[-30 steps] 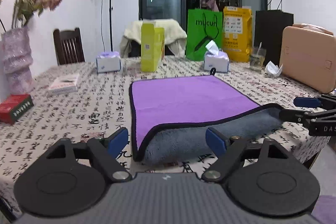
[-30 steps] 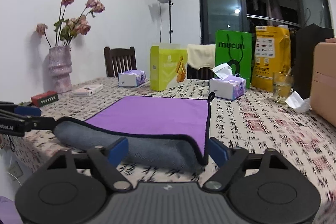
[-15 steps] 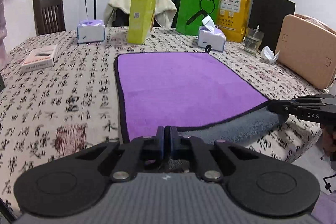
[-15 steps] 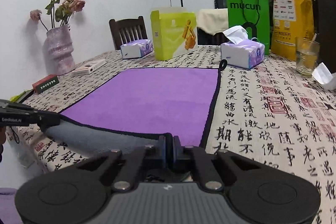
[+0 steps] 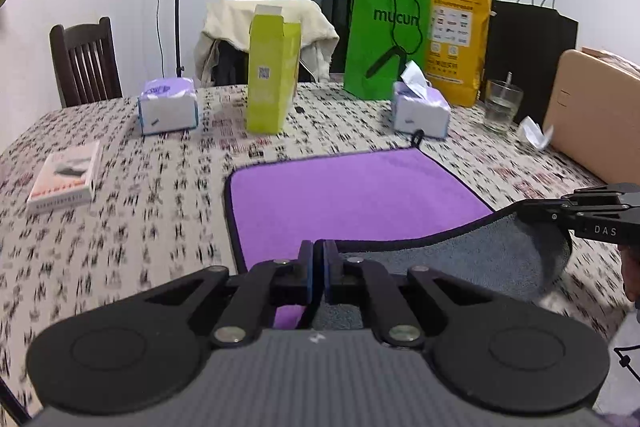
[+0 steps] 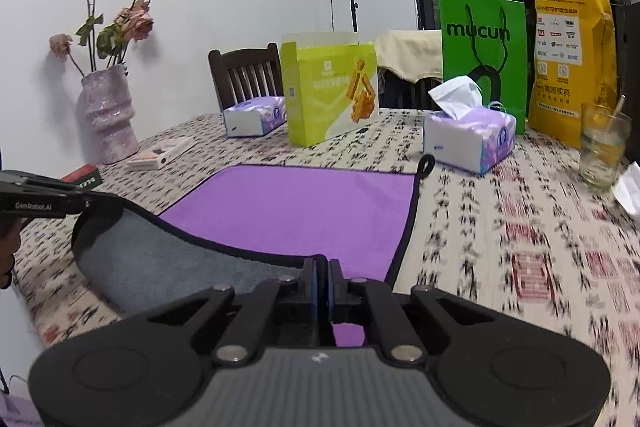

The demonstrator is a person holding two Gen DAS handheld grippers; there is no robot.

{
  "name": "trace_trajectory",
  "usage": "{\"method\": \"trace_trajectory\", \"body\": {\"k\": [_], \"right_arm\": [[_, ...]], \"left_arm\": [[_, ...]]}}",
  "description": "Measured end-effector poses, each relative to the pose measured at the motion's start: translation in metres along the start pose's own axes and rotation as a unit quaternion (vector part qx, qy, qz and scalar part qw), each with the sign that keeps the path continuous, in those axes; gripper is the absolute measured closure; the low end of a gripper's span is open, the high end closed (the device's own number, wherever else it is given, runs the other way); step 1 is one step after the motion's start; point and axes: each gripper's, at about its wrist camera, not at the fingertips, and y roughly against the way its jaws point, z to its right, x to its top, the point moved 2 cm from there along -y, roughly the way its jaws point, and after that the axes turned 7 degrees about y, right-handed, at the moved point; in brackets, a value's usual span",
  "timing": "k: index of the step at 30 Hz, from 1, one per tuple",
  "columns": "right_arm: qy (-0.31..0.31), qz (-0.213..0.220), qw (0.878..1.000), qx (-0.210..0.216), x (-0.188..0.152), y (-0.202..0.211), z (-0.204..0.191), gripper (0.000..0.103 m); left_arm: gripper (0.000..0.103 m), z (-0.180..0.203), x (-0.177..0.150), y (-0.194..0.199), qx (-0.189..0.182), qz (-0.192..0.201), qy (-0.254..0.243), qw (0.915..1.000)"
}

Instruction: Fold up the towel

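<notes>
A purple towel [image 5: 356, 195] with a black hem and grey underside lies on the patterned tablecloth; it also shows in the right wrist view [image 6: 296, 211]. My left gripper [image 5: 319, 259] is shut on the towel's near left corner. My right gripper [image 6: 321, 275] is shut on the near right corner. Both corners are lifted off the table, so the near edge hangs between them and shows its grey underside [image 5: 472, 255]. Each gripper appears in the other's view, the right one at the right edge [image 5: 520, 209], the left one at the left edge [image 6: 90, 205].
Behind the towel stand a lime box [image 5: 272, 71], two tissue packs [image 5: 420, 107] [image 5: 168, 109], green [image 5: 384, 43] and yellow bags [image 5: 458, 43], and a glass [image 5: 500, 105]. A tan case [image 5: 596, 115] is at right, a small box [image 5: 66, 177] and a vase [image 6: 108, 115] at left.
Both grippers went from open to shut on the towel's near corners, then lifted them and moved forward over the towel, so less purple shows.
</notes>
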Motion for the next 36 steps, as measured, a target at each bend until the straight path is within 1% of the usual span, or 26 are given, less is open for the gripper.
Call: {"method": "trace_trajectory", "body": {"k": [6, 10, 16, 21, 26, 32, 34, 35, 36], "right_arm": [[0.002, 0.004, 1.0, -0.005, 0.03, -0.032, 0.018, 0.098], [-0.005, 0.002, 1.0, -0.003, 0.052, -0.06, 0.036, 0.098], [-0.027, -0.024, 0.999, 0.003, 0.074, -0.111, 0.064, 0.098], [-0.044, -0.041, 0.998, 0.003, 0.08, -0.146, 0.082, 0.099], [-0.054, -0.054, 0.997, 0.0, 0.084, -0.173, 0.095, 0.098], [-0.048, -0.07, 0.996, -0.002, 0.083, -0.193, 0.097, 0.098], [-0.045, -0.073, 0.996, -0.006, 0.082, -0.199, 0.097, 0.097], [-0.046, -0.072, 0.996, -0.011, 0.082, -0.201, 0.097, 0.094], [-0.046, -0.071, 0.996, -0.016, 0.083, -0.202, 0.098, 0.093]], "left_arm": [[0.098, -0.009, 0.035, -0.028, -0.007, 0.006, -0.003, 1.0], [0.098, -0.018, 0.058, -0.057, -0.01, -0.007, 0.001, 0.9999], [0.098, -0.035, 0.081, -0.107, -0.007, -0.032, 0.021, 0.9992], [0.098, -0.049, 0.091, -0.141, -0.003, -0.049, 0.036, 0.9982], [0.098, -0.06, 0.096, -0.166, 0.006, -0.066, 0.049, 0.9966], [0.097, -0.067, 0.095, -0.185, 0.017, -0.079, 0.053, 0.9953], [0.095, -0.068, 0.092, -0.19, 0.02, -0.083, 0.054, 0.9949], [0.093, -0.069, 0.091, -0.191, 0.022, -0.084, 0.054, 0.9948], [0.086, -0.07, 0.09, -0.191, 0.026, -0.085, 0.054, 0.9946]]}}
